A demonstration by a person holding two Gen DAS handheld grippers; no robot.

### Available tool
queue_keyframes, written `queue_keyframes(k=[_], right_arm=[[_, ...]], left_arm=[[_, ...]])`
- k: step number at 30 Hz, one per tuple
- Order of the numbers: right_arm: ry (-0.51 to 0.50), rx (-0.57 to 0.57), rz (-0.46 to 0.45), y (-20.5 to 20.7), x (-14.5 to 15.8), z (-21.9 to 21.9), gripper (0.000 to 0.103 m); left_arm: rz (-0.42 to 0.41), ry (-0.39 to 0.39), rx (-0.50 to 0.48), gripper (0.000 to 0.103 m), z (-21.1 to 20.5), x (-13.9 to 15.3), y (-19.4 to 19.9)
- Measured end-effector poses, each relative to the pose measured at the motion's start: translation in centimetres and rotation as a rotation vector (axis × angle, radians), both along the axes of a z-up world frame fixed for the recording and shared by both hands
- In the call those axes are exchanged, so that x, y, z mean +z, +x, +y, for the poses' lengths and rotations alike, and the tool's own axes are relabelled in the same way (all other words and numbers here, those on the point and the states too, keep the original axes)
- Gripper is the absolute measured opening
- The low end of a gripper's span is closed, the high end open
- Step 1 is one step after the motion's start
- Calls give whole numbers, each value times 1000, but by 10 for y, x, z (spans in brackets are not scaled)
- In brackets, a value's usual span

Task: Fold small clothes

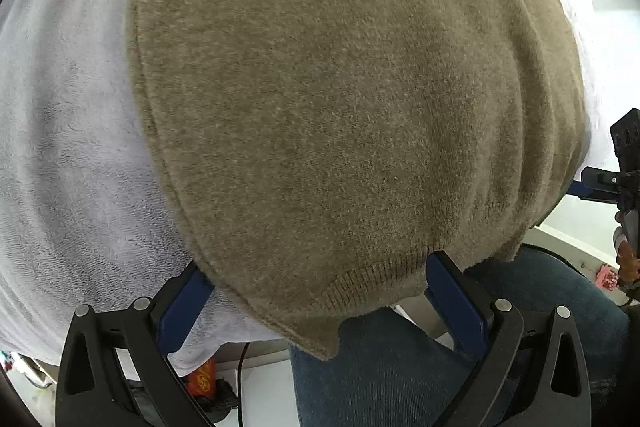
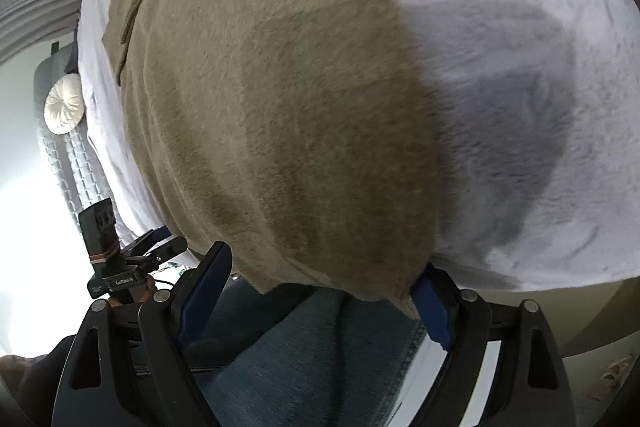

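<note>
An olive-brown knit garment (image 1: 340,99) lies flat on a white fleece cover (image 1: 68,131), its ribbed hem hanging over the near edge. My left gripper (image 1: 316,291) is open, its blue fingers (image 1: 456,291) either side of the hem's left corner, which drapes between them. In the right wrist view the same garment (image 2: 280,107) fills the middle. My right gripper (image 2: 320,279) is open at the hem's right corner, with a blue pad (image 2: 430,301) against the cloth edge. Each gripper shows at the edge of the other's view.
The white fleece cover (image 2: 520,67) spreads to the right. The person's blue jeans (image 1: 400,367) are just below the edge. A round white cushion (image 2: 64,109) and quilted bedding lie at the far left. A red packet (image 1: 204,379) sits below on the floor.
</note>
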State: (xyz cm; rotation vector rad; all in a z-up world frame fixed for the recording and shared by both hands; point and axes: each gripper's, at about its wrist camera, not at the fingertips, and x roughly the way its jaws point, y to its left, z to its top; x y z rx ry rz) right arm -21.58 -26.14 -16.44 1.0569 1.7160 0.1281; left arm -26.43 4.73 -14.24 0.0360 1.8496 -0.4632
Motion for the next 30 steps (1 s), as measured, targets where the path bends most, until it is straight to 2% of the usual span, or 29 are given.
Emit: queue_keyframes(k=[1,2,3,4,5,6,8,10,14,17,19,20,24,30], right_arm=[[10,-10,-4,-1,1,0,64],[10,-13,-4,-3,2,0,33],[13,-19,-7,-4,4,-2,20],[28,-29,-18,-4,6,-3,17],[42,-29,-38,-3,11,-2,17],[52,-21,-56,-1,16,0,16],[93,-16,-104,8,29,2,16],[124,-25,-164,19,43,6,16],[162,-77,-265,48,58,6,16],[177,-110,-326,76,67,5,16],[170,-136,-353,97,68,2,16],[169,-157,-360,105,68,0,16],[147,-264,-341,141,54,-13,16],[105,-440,-240,161,19,-38,16]], left_arm=[[2,-1,4,103,-2,0,1],[4,-6,14,103,-2,1,3],[7,-21,34,102,1,3,4],[5,-29,46,93,-1,5,8],[-2,-27,55,80,2,9,8],[-10,-12,52,73,6,11,11],[-26,6,41,38,14,15,14],[-21,7,50,24,26,18,19],[21,-104,136,19,47,28,30],[1,-167,156,19,50,43,45],[-23,-205,170,10,51,52,59],[-29,-230,187,10,53,57,68],[-94,-275,242,10,49,70,102],[-220,-218,309,10,54,75,153]])
